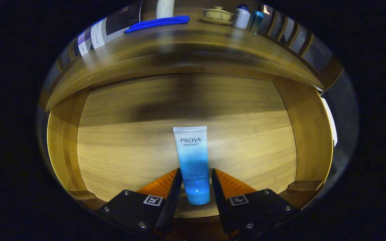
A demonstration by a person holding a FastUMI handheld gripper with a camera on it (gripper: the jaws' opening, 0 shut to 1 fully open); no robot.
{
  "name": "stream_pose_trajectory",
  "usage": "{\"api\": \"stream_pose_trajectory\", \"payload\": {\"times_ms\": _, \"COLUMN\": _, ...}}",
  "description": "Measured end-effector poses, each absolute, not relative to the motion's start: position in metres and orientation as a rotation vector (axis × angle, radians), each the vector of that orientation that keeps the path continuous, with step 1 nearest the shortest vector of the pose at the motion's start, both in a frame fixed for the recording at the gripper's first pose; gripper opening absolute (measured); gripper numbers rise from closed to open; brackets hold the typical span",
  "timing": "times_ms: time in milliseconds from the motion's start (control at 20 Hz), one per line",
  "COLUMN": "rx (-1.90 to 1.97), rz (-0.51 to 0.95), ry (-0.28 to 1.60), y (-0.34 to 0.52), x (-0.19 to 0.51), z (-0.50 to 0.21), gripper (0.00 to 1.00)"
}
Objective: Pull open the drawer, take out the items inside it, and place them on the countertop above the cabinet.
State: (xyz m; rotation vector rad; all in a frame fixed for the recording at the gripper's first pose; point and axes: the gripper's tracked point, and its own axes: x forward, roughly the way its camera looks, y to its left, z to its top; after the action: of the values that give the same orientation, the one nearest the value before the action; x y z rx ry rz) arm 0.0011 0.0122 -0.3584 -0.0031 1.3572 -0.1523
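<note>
Your gripper (196,172) sits low in the centre of the frame, its two fingers reaching into the open wooden drawer (62,147) and flanking the cap end of a blue-and-white cosmetic tube (193,157). The tube lies flat on the drawer floor, cap toward you and its white crimped end pointing away, up the middle of the frame. Your left finger's inner edge looks to be touching or almost touching the tube's side, while a thin gap shows between the right finger and the tube, so the claw reads as released around the tube rather than clamped on it. The drawer's side walls curve up the left and right of the frame, and the floor around the tube is bare wood. Above the drawer, across the upper part of the frame, runs the countertop (193,40). On it, upper left of centre, lies a long blue object (157,23), flat; what it is you cannot tell. To the upper right stands a lidded tea bowl on a saucer (217,15), and just beside it, further right, a white bottle with a dark cap (242,16) and a small teal bottle (255,20), both upright.
</note>
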Motion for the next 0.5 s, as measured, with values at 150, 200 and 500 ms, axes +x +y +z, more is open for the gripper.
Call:
{"api": "stream_pose_trajectory", "payload": {"times_ms": 150, "rx": 0.0, "rz": -0.156, "ry": 1.354, "y": 0.0126, "x": 0.0024, "z": -0.3587, "gripper": 0.51}}
{"api": "stream_pose_trajectory", "payload": {"times_ms": 200, "rx": 0.004, "rz": -0.161, "ry": 1.353, "y": 0.0123, "x": 0.0016, "z": -0.3577, "gripper": 0.5}}
{"api": "stream_pose_trajectory", "payload": {"times_ms": 500, "rx": -0.019, "rz": -0.171, "ry": 1.302, "y": 0.0129, "x": 0.0038, "z": -0.3569, "gripper": 0.37}}
